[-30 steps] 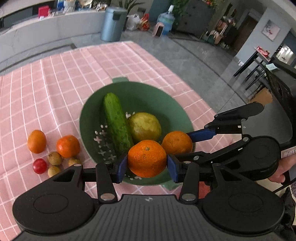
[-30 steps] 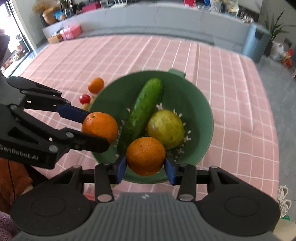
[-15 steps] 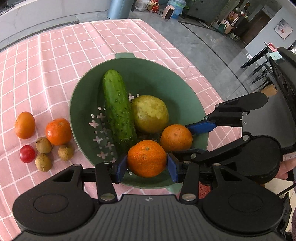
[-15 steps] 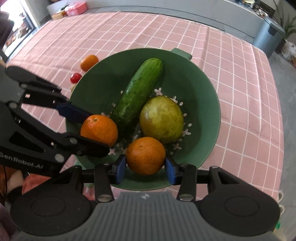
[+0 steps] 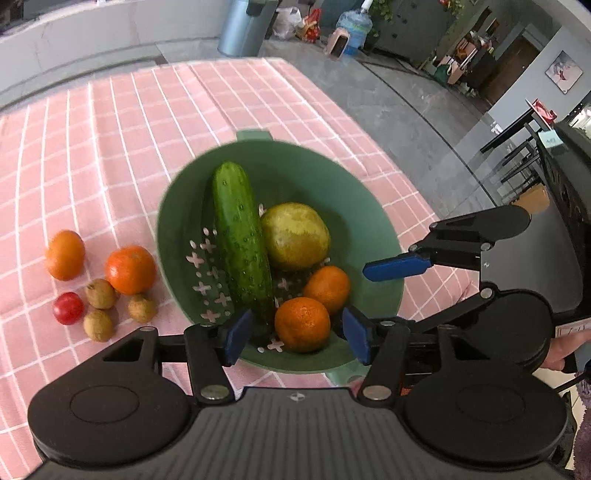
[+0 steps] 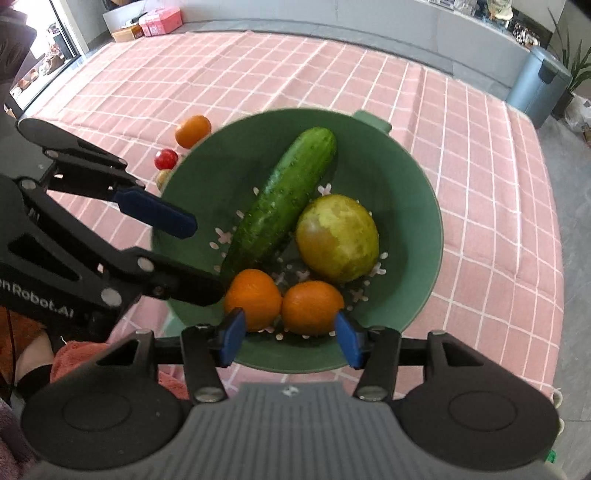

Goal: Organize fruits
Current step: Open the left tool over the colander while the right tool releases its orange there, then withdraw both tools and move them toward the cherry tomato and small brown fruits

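A green colander bowl on the pink checked cloth holds a cucumber, a yellow-green pear-like fruit and two oranges. My left gripper is open above the near rim, its jaws apart on either side of the nearer orange. My right gripper is open too, over the bowl's near rim, with both oranges lying free just beyond its jaws. Each gripper shows in the other's view.
On the cloth left of the bowl lie two more oranges, a cherry tomato and three small brown longans. The table's right edge drops to the floor. A grey bin stands beyond the table.
Both grippers opened and let go of their oranges, which now rest in the bowl side by side. Both grippers have drawn back a little from the bowl.
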`<state>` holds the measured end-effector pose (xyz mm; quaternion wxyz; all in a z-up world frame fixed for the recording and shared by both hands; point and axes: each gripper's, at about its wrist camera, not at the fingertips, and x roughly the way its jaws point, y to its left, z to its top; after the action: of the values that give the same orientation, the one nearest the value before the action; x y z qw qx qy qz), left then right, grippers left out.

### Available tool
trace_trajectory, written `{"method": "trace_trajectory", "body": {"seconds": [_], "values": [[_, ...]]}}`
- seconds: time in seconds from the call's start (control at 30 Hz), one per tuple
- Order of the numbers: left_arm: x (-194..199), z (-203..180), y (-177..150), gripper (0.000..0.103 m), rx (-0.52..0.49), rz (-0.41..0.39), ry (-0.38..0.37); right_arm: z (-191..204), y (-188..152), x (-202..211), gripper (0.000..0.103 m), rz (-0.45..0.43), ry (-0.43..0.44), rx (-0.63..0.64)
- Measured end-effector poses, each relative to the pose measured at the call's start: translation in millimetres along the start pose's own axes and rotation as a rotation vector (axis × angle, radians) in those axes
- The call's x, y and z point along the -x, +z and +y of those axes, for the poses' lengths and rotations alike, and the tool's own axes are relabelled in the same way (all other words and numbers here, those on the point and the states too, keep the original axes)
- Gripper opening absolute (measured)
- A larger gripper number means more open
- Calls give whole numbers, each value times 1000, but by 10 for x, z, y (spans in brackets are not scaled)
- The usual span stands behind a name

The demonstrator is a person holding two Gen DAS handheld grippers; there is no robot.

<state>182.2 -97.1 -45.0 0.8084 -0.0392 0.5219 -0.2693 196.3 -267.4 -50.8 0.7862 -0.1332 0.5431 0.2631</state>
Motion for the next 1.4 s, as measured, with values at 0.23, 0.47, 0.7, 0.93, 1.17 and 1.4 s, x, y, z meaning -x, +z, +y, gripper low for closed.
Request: {"method": "trace_trajectory", "body": {"seconds": [0.23,0.47,0.7,0.93,1.17,1.4], "values": [[401,-45,-136,67,-40,-102,95,208,-70,300,55,-120,-30,-25],[775,17,-286,67,-48,-214,201,547,-197,467,59,-264,-23,-107],[997,147,-484,67,-47,-270,274,928,-309,450,62,-399,6,-219],[1086,351,-608,67,-40,-313,278,1300,-313,346,62,-509,-20,-311],[1138,606,-715,67,-25,-345,267,1612,-261,184,62,-566,-90,-261],[1053,915,-770,67,4,-348,258,1792,-125,-50,62,-557,-158,-176]]}}
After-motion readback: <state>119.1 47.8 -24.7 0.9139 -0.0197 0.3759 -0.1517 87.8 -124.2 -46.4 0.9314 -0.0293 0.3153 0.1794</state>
